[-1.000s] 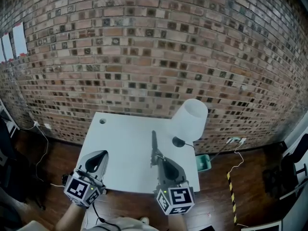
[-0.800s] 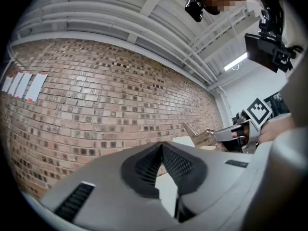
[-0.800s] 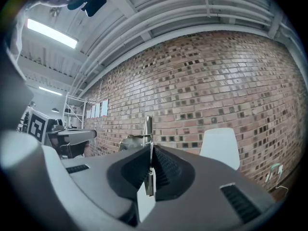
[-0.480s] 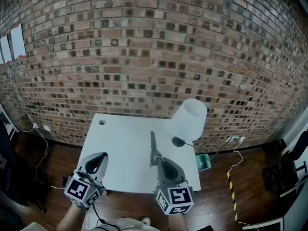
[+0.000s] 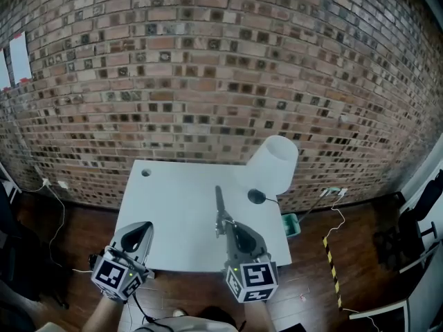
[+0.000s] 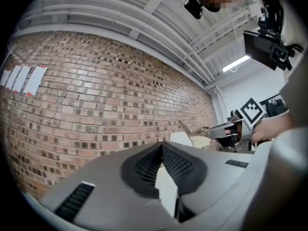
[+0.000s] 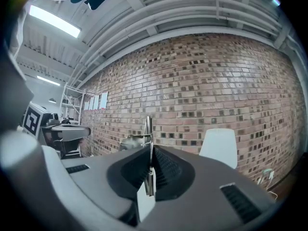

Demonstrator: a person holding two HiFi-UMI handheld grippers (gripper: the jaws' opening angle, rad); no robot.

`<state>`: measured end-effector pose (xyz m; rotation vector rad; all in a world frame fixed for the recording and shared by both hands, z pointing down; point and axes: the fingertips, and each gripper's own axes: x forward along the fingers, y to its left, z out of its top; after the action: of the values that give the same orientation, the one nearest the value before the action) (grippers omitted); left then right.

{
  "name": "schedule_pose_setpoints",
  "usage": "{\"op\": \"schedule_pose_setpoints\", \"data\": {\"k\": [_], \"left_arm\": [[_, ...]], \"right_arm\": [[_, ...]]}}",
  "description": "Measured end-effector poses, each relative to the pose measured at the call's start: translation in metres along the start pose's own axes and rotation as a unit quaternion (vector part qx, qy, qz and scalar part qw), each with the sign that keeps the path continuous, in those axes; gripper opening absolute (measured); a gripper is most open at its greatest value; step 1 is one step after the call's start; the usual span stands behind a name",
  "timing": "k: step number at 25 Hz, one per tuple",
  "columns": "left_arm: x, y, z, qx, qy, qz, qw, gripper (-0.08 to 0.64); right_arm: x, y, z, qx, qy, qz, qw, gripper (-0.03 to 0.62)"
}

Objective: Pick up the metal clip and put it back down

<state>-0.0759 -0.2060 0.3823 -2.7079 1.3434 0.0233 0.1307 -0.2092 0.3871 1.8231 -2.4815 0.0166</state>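
Note:
The metal clip [image 5: 219,209] is a long thin silvery piece. It sticks out forward from my right gripper [image 5: 227,228], which is shut on its near end and holds it above the white table [image 5: 173,206]. In the right gripper view the clip [image 7: 149,127] stands upright between the pads, its wire handle bent to the left. My left gripper [image 5: 142,229] hangs over the table's front left corner, shut and empty. The left gripper view shows its tips [image 6: 161,147] meeting, with the right gripper and the clip [image 6: 191,130] off to the right.
A white lamp shade [image 5: 271,166] lies at the table's back right, with a black base and cable [image 5: 257,197] beside it. A round hole [image 5: 146,172] is at the back left corner. A green bin [image 5: 291,223] and cables sit on the wooden floor. A brick wall stands behind.
Both grippers keep their places, and the right one holds the clip throughout. Only the head view has shifted slightly.

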Motion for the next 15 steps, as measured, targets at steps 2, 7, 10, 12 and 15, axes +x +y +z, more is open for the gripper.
{"op": "schedule_pose_setpoints", "data": {"k": [2,7,10,12,15], "left_arm": [[-0.005,0.004,-0.006,-0.003,0.002,-0.004,1.0000,0.002],[-0.008,0.013,-0.021,-0.016,0.010,-0.006,0.9998,0.002],[0.000,0.023,-0.028,-0.018,0.016,-0.001,0.9997,0.000],[0.008,0.033,-0.035,-0.020,0.021,0.008,0.9995,0.002],[0.027,0.040,-0.042,-0.017,0.022,0.012,0.9995,0.002]], "right_arm": [[0.003,0.003,-0.006,-0.010,0.009,-0.005,1.000,-0.008],[0.014,0.001,-0.027,-0.030,0.038,-0.015,0.999,-0.008],[0.033,-0.004,-0.039,-0.037,0.055,-0.013,0.998,-0.008],[0.050,-0.008,-0.047,-0.049,0.066,-0.009,0.997,-0.008],[0.079,-0.014,-0.060,-0.083,0.084,0.009,0.993,-0.008]]}}
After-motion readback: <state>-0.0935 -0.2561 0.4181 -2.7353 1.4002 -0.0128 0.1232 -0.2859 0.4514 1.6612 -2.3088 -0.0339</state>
